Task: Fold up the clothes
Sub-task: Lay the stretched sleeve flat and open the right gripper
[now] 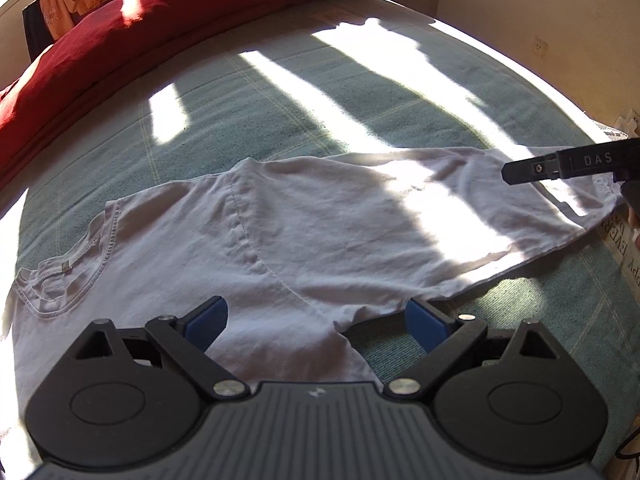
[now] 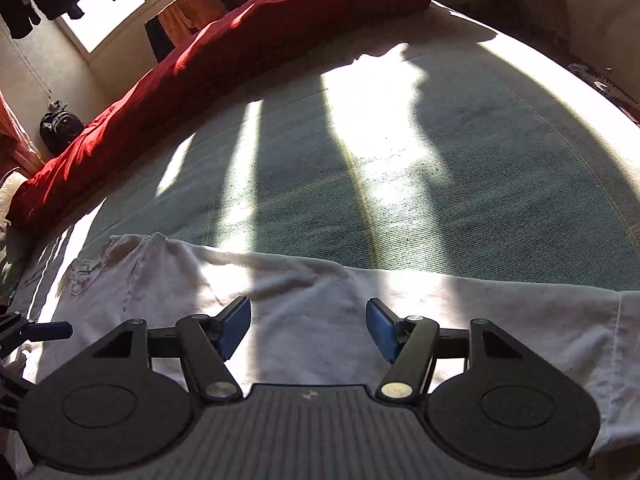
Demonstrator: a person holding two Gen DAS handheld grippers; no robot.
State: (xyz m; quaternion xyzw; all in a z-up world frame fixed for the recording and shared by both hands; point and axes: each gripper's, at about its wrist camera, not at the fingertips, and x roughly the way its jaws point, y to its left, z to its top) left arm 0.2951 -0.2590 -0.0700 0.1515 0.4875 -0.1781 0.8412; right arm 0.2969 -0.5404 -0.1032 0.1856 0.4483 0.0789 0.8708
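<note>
My left gripper (image 1: 316, 322) tilted steeply down, jaws spread wide, blue pads (image 1: 206, 322) gripping nothing. My right gripper (image 2: 308, 328) angled down too, jaws parted and opening, pads (image 2: 382, 328) clear of any grip. Right finger tip (image 1: 532, 168) pokes in at the far right of left wrist view

White T-shirt (image 1: 304, 232) on grey-green bedcover (image 1: 280, 92) with faint yellow grid lines; dark red duvet (image 1: 120, 28); black grippers, blue pads (image 2: 236, 326).
</note>
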